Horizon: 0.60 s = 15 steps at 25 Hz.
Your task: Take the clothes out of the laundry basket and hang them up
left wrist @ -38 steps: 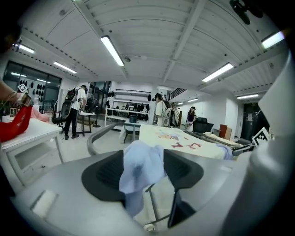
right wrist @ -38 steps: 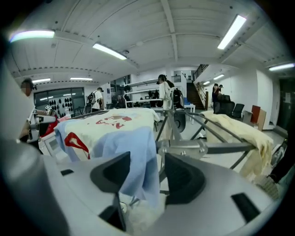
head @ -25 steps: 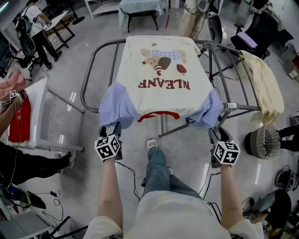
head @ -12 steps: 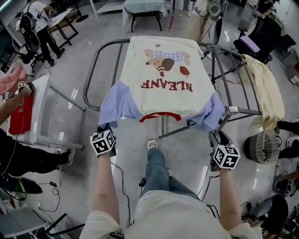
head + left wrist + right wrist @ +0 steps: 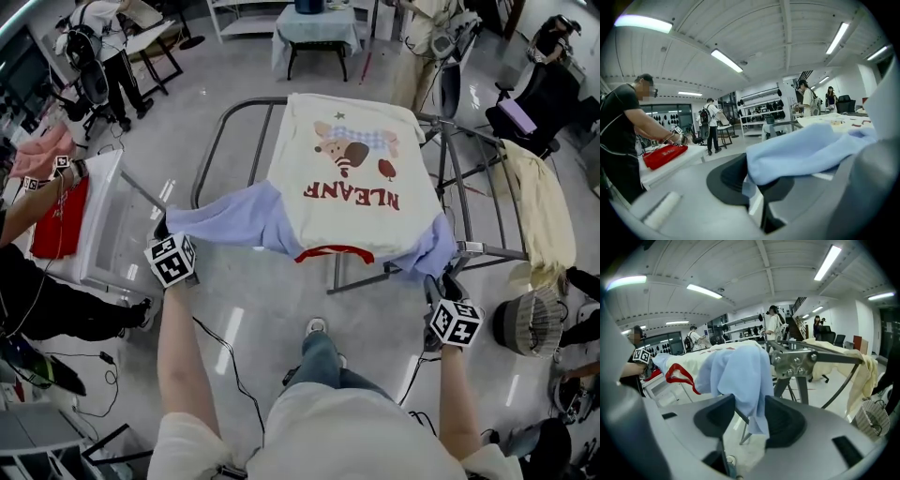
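Cream T-shirt with pale-blue sleeves [image 5: 352, 159], draped at 12 o'clock over grey tubular drying rack [image 5: 211, 150]. My left claw [image 5: 161, 228] pinches one sleeve, drawn toward 9 o'clock; my right claw [image 5: 448, 281], jaws just closing, nips the other. Risk: uneven pull drags it off.
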Tool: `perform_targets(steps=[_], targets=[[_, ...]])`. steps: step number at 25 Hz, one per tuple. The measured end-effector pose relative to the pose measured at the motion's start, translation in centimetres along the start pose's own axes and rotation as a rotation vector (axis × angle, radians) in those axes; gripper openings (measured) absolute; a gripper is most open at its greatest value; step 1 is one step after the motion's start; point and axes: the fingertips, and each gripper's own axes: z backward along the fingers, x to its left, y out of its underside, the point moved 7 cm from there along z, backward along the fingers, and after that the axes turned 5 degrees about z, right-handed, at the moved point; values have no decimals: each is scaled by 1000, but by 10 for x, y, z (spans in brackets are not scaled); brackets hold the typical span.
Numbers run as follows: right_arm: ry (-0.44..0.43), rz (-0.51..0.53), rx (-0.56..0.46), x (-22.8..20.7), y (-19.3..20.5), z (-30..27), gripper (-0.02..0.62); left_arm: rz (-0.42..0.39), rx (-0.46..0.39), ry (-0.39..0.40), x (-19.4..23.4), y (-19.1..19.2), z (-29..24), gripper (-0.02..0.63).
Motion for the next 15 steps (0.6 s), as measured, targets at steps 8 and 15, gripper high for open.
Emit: perform_targets(steps=[8, 15], targets=[[79, -41, -20, -20, -18, -8, 203, -109, -151, -39, 0, -95, -56, 25], [177, -103, -17, -28, -18, -16, 204, -154, -28, -24, 3, -77, -114, 25]])
